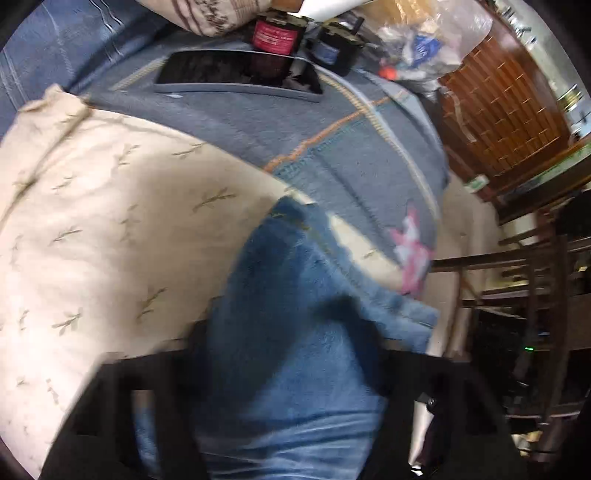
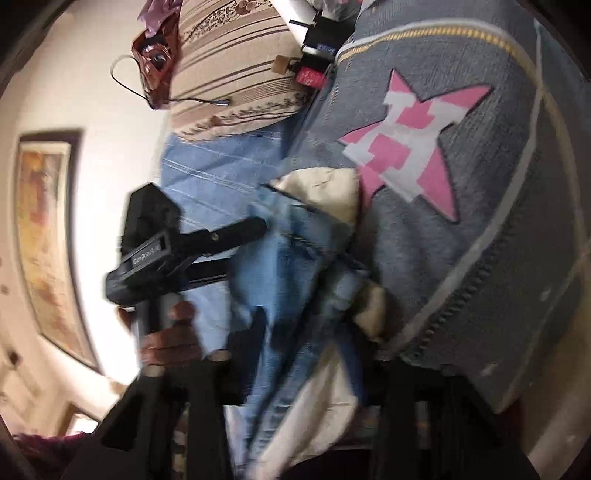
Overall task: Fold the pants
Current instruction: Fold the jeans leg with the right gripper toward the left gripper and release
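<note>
The blue denim pants (image 1: 295,277) lie bunched on a cream leaf-print sheet (image 1: 110,221). In the left wrist view my left gripper (image 1: 284,328) points down at the bed, and a thick fold of denim fills the gap between its black fingers. The right wrist view shows the same gripper (image 2: 247,251) from the side, held by a hand (image 2: 170,339), pinching the edge of the pants (image 2: 291,258). My right gripper (image 2: 301,358) sits low in that view, with denim and some cream sheet bunched between its fingers.
A grey-blue blanket (image 2: 480,221) with a pink star covers the bed beyond the pants. On it rest a dark tablet (image 1: 236,72) and a red-labelled box (image 1: 275,35), beside a striped pillow (image 2: 236,66). A wooden chair (image 1: 535,277) stands off the bed's edge.
</note>
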Demonstrator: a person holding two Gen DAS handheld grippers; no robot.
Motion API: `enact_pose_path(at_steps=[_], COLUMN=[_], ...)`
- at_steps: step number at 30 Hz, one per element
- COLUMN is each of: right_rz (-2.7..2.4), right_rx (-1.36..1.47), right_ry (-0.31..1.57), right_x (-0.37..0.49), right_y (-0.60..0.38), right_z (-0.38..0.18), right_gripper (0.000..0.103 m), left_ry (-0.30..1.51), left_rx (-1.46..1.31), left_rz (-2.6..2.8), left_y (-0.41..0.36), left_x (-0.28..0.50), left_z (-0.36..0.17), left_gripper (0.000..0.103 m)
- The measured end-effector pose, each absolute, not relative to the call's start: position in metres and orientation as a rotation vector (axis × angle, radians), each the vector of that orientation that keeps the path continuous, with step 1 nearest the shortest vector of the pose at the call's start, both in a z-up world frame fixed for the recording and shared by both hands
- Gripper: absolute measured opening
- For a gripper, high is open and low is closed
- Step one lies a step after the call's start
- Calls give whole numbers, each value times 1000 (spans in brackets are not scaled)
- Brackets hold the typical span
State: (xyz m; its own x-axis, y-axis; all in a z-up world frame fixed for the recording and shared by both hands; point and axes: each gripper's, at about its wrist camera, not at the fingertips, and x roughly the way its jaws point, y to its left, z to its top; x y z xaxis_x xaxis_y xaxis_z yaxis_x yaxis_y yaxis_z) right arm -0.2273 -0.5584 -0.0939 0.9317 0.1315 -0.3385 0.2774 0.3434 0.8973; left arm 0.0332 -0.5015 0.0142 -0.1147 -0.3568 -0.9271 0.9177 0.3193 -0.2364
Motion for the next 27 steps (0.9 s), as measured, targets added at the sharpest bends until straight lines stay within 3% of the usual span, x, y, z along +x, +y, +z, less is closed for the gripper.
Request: enact_pose_path(at_steps=[2,3,16,19,22,24,26,27], right_rz=[-121,-132,-71,-2,77,132,176,201], right_rx=[1196,1161,667,540,411,352,296,252], right_ry=[379,381,410,458,544,618,708,757], right_x=[-230,-232,-195,-173,-149,-133,-117,-109], right_y=[-554,-550,-464,-419,-369,-337,-307,-288], right_z=[-85,-75,41,55,54,43,29,21], right_gripper=[13,13,11,11,12,18,33,35], left_ry=[1249,1256,1202,1220,1233,1244,1280,1329], left_rx=[564,537,308,254,221,198,145,71], left_rz=[-1230,-1242,-1155,-1095,-990,-872,-798,-779], left_y=[-490,-483,-384,-352,-310,-277,-246,-223], left_x=[36,39,70,82,91,99,106,111], left_z=[20,25,83,77,63,50,37,28], left_gripper=[13,11,11,15,28,43,48,48])
